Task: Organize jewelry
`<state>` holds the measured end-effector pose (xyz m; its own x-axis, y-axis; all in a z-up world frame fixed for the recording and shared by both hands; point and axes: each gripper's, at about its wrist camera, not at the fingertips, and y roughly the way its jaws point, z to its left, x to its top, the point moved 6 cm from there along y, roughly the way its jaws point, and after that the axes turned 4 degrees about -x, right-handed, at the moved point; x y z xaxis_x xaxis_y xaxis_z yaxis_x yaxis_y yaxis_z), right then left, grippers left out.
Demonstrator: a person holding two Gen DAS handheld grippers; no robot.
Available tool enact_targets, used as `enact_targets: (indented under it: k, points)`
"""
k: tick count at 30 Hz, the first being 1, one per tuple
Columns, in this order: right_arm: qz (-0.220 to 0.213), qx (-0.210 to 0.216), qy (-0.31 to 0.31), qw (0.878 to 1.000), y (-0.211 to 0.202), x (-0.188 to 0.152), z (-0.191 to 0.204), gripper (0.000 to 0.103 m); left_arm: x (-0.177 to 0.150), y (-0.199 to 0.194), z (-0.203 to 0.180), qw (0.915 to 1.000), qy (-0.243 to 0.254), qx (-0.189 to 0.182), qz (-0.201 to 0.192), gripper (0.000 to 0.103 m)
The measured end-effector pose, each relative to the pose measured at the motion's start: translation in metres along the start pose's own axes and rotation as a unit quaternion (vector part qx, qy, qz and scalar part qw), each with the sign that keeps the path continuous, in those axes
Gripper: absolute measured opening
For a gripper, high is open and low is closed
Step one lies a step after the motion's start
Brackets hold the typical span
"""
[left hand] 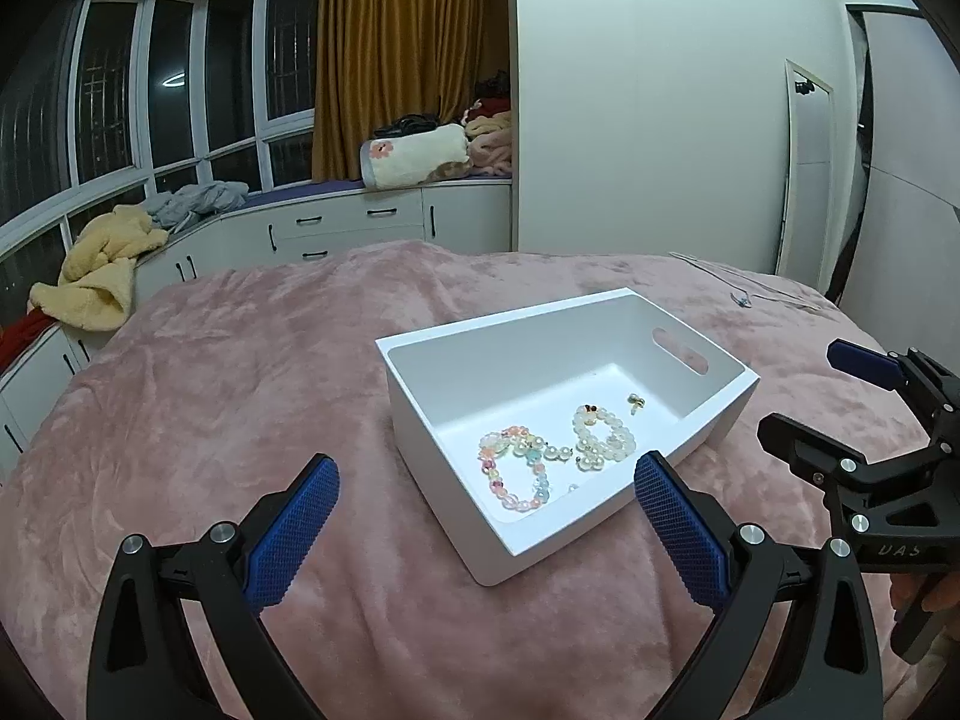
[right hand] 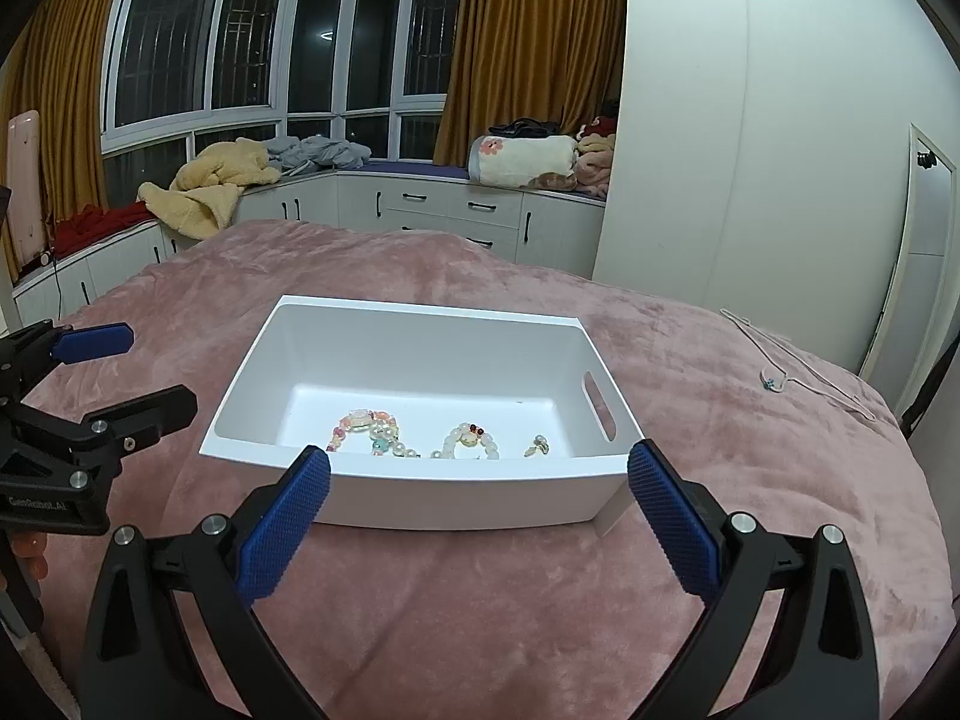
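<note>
Both the left gripper [left hand: 486, 510] and right gripper [right hand: 480, 498] are held wide open, empty; beaded pastel bracelets [left hand: 519, 474] are seen at six o'clock inside the white rectangular plastic bin [left hand: 708, 420].

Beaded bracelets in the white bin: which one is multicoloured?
The pastel bracelet with pink, blue and clear beads, farthest from the bin's handle slot. The pearl bracelet beside it is nearly all cream-white, with only small red-brown accents.

Pink blanket [right hand: 480, 600]; mustard curtains [right hand: 528, 30]; yellow towel [right hand: 198, 192].

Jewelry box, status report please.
Left tongs open, empty. Right tongs open, empty. Bracelets and earring already in white box. Necklace still out on blanket; nothing blocking.
</note>
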<state>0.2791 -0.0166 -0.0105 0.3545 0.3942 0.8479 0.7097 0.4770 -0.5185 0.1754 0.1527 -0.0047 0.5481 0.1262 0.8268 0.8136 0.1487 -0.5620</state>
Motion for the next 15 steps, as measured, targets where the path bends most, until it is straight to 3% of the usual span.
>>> enact_targets:
  k: [15]
  points:
    - [0.000,0.000,-0.001,1.000,-0.0004,-0.0003,0.0003,0.098,0.0059,-0.0075,0.0020,0.9998,-0.004,0.005,-0.020,0.100]
